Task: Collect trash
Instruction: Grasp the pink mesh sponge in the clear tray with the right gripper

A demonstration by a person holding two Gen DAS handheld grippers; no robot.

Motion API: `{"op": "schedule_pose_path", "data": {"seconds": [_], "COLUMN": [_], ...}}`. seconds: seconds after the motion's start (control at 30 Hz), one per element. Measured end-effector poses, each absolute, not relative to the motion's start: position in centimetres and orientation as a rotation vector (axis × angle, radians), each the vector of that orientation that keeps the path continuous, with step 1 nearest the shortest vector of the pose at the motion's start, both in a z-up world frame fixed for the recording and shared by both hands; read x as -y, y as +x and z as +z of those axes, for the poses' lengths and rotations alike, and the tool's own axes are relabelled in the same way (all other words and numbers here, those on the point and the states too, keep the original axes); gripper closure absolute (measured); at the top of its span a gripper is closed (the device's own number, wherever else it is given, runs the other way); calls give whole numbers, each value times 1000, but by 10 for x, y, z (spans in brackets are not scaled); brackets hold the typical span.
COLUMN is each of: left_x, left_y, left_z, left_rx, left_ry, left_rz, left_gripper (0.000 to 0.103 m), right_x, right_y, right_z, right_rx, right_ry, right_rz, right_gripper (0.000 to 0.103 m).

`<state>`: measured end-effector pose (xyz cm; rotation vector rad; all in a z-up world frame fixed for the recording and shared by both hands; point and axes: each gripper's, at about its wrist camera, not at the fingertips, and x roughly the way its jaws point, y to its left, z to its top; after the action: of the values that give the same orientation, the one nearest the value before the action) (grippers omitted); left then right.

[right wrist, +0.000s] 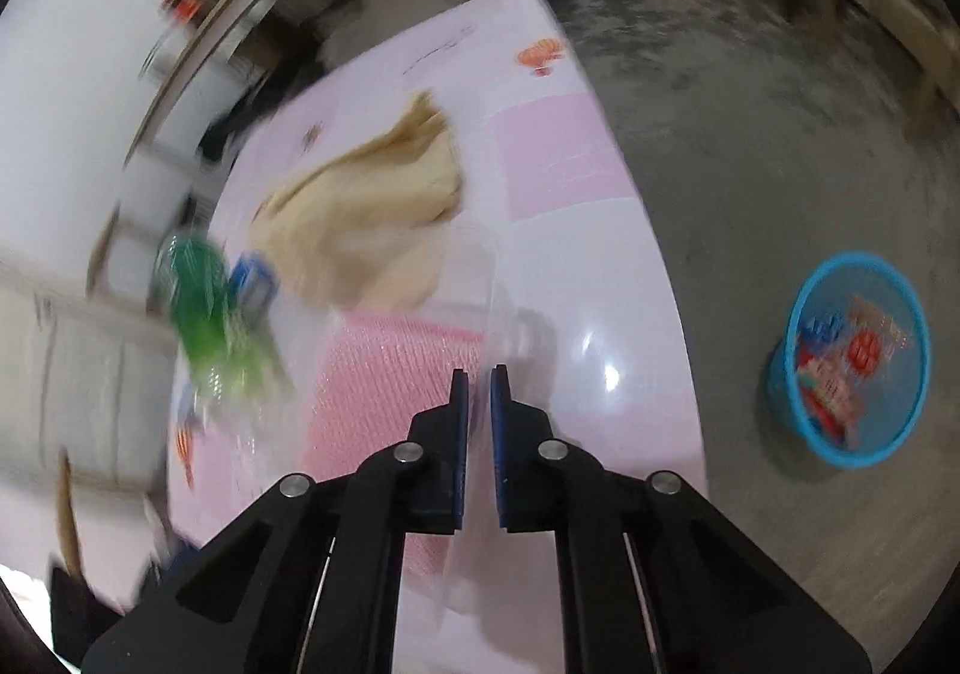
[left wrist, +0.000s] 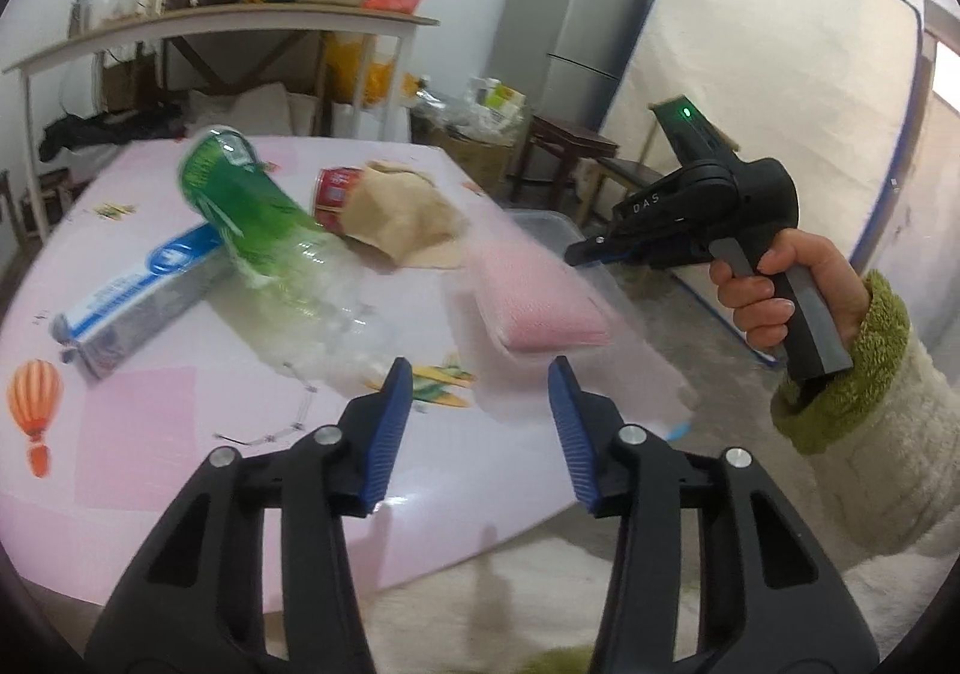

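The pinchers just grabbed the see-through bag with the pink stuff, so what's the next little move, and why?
Probably lift it off the pink table. The right gripper looks shut on the edge of the clear plastic bag with the pink pad, which seems pinched between its blue pads, and the blue mesh bin holding trash waits on the floor beside the table.

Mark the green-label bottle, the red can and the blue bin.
green-label bottle (left wrist: 240, 206), left wrist view, on its green label.
red can (left wrist: 333, 191), left wrist view, on its red side.
blue bin (right wrist: 798, 308), right wrist view, on its left rim.
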<state>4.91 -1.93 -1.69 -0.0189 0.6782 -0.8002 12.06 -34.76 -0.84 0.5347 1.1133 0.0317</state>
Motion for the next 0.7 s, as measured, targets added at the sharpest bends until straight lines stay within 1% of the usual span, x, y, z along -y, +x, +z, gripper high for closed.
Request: {"op": "schedule_pose_path", "data": {"seconds": [0.1,0.17,0.2,0.23,0.3,0.37,0.43,0.5,0.7], "left_x": [29,34,37,39,40,41,42,44,45], "left_y": [49,51,53,55,56,56,55,54,53], "left_z": [-24,-32,-39,-45,-51,-54,-55,-55,-57], "left_rx": [-730,-777,-812,-843,-876,-887,-881,-875,-876], "left_ry": [-16,-13,-15,-25,-51,-62,-55,-43,-29], "left_rz": [-828,-832,-831,-832,-836,-839,-847,-852,-863], "left_gripper": [65,69,72,73,76,77,78,80,81], "right_x": [332,322,319,317,317,311,298,281,236], "right_y": [119,118,117,115,110,101,97,97,104], "right_z": [-7,-6,-5,0,13,35,46,48,15], "right_rx": [-1146,-1140,-1137,-1124,-1067,-1011,-1011,-1069,-1274], "right_ry": [445,391,370,354,343,306,265,220,44], "right_rz": [90,103,100,91,73,110,175,243,293], "right_gripper": [95,93,81,64,46,43,33,30,30]}}
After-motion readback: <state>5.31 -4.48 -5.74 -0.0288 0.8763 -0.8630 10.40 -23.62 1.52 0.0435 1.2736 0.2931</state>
